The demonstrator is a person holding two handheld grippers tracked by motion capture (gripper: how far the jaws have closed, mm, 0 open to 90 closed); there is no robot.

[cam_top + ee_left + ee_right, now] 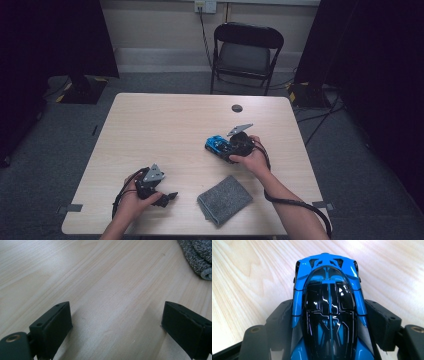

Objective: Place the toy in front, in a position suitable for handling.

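A blue and black toy car (217, 145) sits between the jaws of my right gripper (226, 148), right of the table's middle. In the right gripper view the car (329, 307) lies nose away from me, and both black pads (382, 322) press on its flanks, so the gripper is shut on it. My left gripper (169, 196) rests near the table's front left, held by a hand, jaws pointing right. Its own view shows the two fingers (53, 325) wide apart over bare wood, with nothing between them.
A folded grey cloth (224, 199) lies near the front edge between the two hands; its corner (197, 257) shows at the top right of the left gripper view. A small round dark disc (237, 108) sits near the far edge. A black folding chair (245, 52) stands beyond the table (165, 120).
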